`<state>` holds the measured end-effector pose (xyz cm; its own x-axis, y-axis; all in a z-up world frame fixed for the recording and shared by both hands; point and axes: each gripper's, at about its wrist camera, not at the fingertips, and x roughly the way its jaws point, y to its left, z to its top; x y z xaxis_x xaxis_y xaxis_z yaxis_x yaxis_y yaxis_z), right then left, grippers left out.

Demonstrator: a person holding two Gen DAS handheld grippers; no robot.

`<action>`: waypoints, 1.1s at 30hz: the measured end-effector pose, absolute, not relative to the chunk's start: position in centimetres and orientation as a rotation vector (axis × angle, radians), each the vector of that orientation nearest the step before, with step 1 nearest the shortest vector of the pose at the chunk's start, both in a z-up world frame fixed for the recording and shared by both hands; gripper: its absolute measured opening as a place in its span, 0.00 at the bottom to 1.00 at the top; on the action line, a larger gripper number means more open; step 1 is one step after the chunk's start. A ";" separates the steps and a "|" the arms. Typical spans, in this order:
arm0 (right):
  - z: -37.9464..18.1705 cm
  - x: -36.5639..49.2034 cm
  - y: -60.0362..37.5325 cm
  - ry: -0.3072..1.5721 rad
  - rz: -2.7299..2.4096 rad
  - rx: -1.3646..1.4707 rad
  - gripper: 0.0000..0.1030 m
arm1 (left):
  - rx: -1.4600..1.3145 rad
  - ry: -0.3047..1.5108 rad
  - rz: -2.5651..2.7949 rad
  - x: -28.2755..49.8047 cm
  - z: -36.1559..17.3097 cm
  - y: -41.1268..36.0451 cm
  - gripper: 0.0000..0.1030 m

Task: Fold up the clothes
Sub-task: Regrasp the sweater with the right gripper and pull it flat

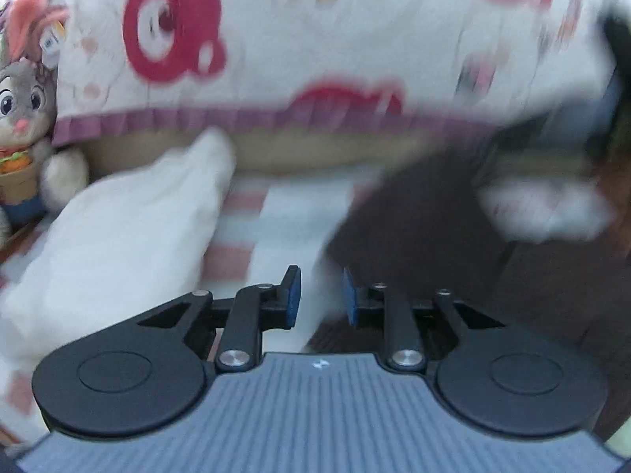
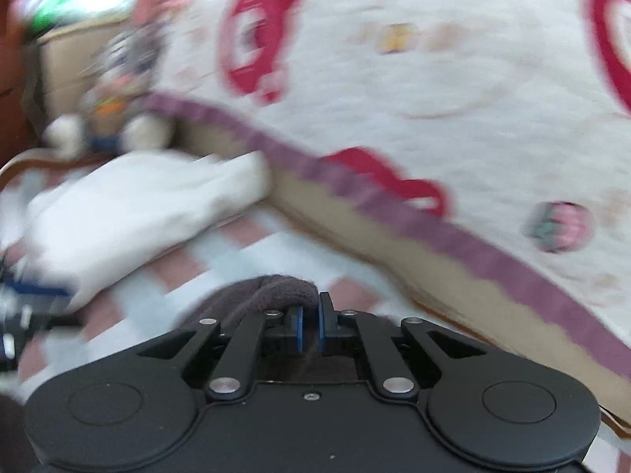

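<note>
Right claw (image 2: 310,325) clenched on brown garment (image 2: 272,287) at lower centre; left claw (image 1: 320,295) released, garment (image 1: 414,216) lying to its right.

A dark brown garment (image 1: 426,213) lay spread on the checked bed, blurred; one bunched, fuzzy edge (image 2: 276,291) was pinched between the right gripper's fingers (image 2: 326,315).

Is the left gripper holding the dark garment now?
No, the left gripper is open, with only bedsheet visible between its blue pads.
</note>
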<state>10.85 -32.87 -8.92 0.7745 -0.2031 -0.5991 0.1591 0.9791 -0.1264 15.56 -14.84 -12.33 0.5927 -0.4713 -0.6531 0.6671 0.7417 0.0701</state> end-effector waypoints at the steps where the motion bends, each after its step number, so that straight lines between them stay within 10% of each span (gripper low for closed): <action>1: -8.5 10.4 -34.4 0.645 -0.241 -0.048 0.06 | 0.338 0.676 -0.664 15.8 -13.2 -14.7 0.22; 12: -8.6 -0.1 -49.4 0.661 -0.701 0.093 0.06 | 0.305 0.796 -0.717 18.3 -17.3 -17.1 0.45; 20: -12.9 -6.9 -58.1 0.748 -0.942 0.301 0.06 | 0.311 0.894 -0.720 22.2 -20.1 -21.4 0.32; 33: -16.3 -11.3 -62.0 0.689 -0.784 0.570 0.08 | 0.585 0.745 -1.251 19.3 -18.9 -31.7 0.44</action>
<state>-11.34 -62.01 -16.28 0.5165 -0.4371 -0.7363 0.7861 0.5830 0.2053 19.28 -31.74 -18.85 0.1398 -0.6204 -0.7717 0.9740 0.2263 -0.0055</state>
